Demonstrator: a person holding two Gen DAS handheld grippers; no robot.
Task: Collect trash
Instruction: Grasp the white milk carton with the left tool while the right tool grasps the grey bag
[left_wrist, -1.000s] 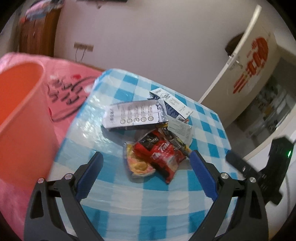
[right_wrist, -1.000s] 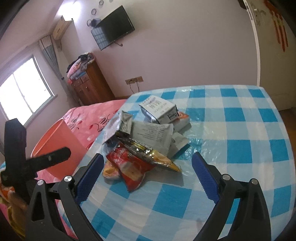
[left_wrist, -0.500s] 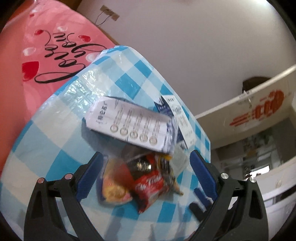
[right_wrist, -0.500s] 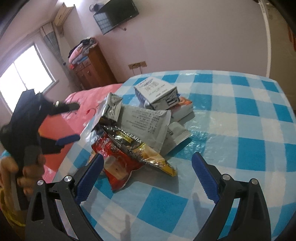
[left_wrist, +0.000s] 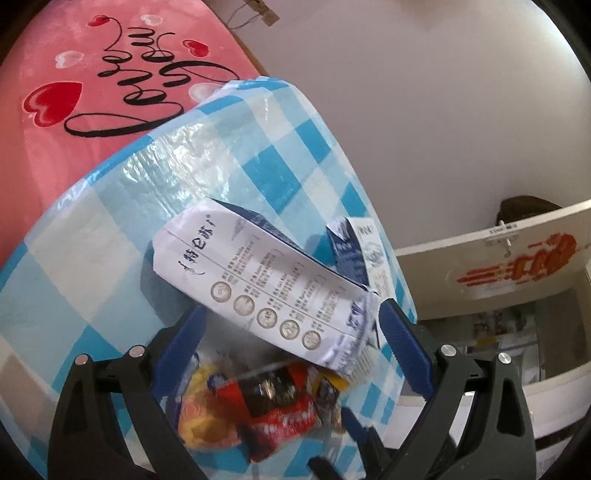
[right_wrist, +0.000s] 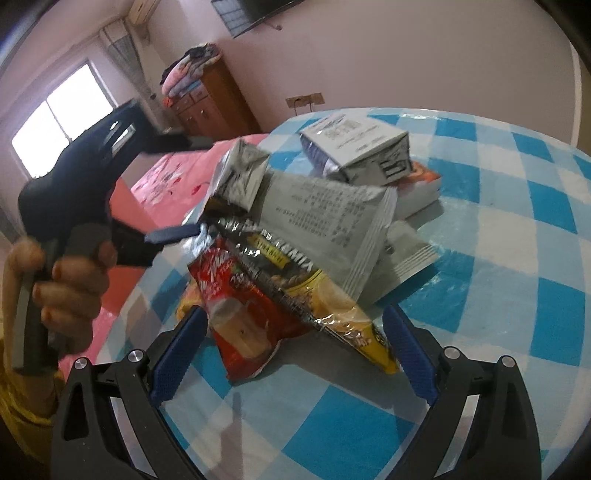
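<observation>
- Left claw (left_wrist: 288, 332): fingers spread wide, pinching nothing. It has advanced over the last second from a standoff position to the heap; the flattened white-and-blue printed carton (left_wrist: 269, 284) now lies between its blue pads, apparently without contact.
- Right claw (right_wrist: 291, 347): fingers spread wide, empty. It has closed in slightly and now straddles the near end of the crumpled red snack wrapper (right_wrist: 243, 314) and the yellow-and-black foil sachet (right_wrist: 314, 291).
- In the right wrist view, the lower blue finger (right_wrist: 177, 232) of the left claw reaches the grey underside flap of the flattened carton.
- Trash location: all items remain heaped on the blue-and-white checked tabletop (right_wrist: 517, 258). A grey-white box-shaped carton (right_wrist: 362, 147) sits at the far side on an orange-edged pack (right_wrist: 424, 181).
- The orange bin seen a second ago has left both views; the pink printed bedspread (left_wrist: 74, 92) lies beyond the tabletop edge.
- Assessment: nothing is collected yet. The approach looks complete, and closing the left claw on the flattened carton appears to be the step in hand.
</observation>
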